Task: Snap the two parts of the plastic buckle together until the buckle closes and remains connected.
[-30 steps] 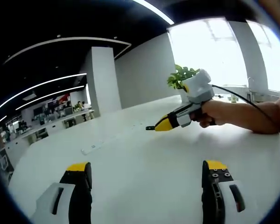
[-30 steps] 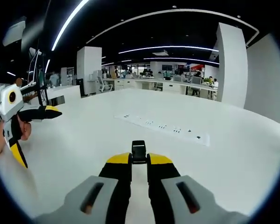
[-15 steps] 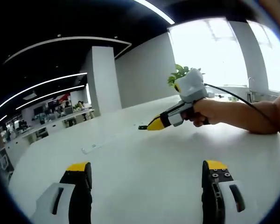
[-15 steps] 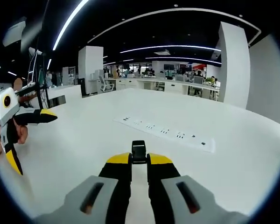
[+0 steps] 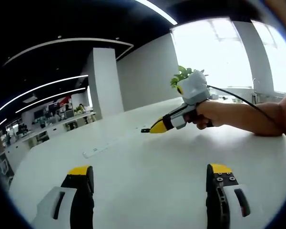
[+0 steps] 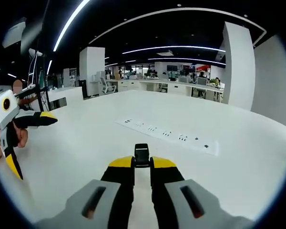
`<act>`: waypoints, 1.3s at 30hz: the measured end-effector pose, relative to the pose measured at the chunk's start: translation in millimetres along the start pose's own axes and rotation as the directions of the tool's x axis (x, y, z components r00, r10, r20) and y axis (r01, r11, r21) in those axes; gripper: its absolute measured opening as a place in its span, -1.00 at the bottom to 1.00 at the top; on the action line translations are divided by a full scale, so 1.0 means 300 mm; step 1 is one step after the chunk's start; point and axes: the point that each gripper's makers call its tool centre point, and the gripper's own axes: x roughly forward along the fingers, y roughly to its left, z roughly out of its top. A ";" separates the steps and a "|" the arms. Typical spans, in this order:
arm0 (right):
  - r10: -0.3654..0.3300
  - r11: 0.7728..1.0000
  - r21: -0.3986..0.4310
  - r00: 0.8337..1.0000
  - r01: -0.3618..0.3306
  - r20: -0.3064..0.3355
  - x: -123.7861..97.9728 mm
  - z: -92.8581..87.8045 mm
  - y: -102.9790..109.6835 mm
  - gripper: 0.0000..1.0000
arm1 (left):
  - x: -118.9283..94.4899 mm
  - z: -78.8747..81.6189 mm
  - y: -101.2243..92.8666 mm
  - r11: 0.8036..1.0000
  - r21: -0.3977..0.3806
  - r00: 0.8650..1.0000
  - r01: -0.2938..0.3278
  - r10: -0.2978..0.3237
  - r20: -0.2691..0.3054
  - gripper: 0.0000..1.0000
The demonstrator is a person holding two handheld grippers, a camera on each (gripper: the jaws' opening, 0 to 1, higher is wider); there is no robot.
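One broad white surface point(image 6: 219, 171) spreads below both yellow-tipped tongs. Left tongs point(image 5: 150, 177) stand spread wide, released and bare. Right tongs point(image 6: 142, 164) clench a small black plastic buckle part point(image 6: 142, 155), raised above it.

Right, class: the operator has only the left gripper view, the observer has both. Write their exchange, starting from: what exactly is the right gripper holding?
Operator: What exactly is the right gripper holding?
Observer: The right gripper is shut on a small black buckle part, which pokes out past its yellow tips.
Operator: And that white bar on the table?
Observer: It is a power strip lying flat on the table, its row of sockets facing up, ahead of the right gripper.
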 end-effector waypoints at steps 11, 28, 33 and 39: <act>0.010 1.000 -0.006 1.000 -0.010 0.004 0.036 0.022 0.004 -0.79 | -0.005 -0.002 0.010 1.000 -0.004 1.000 -0.005 0.005 0.001 0.99; 0.026 1.000 -0.014 1.000 -0.026 0.003 0.095 0.043 0.019 -0.79 | -0.002 0.000 0.014 1.000 -0.002 1.000 -0.008 0.008 0.010 0.99; 0.026 1.000 -0.012 1.000 -0.026 0.005 0.112 0.051 0.009 -0.79 | 0.001 -0.001 0.014 1.000 -0.002 1.000 -0.007 0.007 0.009 0.99; 0.028 0.999 -0.015 1.000 -0.029 -0.004 0.142 0.050 -0.007 -0.79 | 0.007 -0.002 0.014 1.000 -0.006 1.000 -0.004 0.004 0.007 0.99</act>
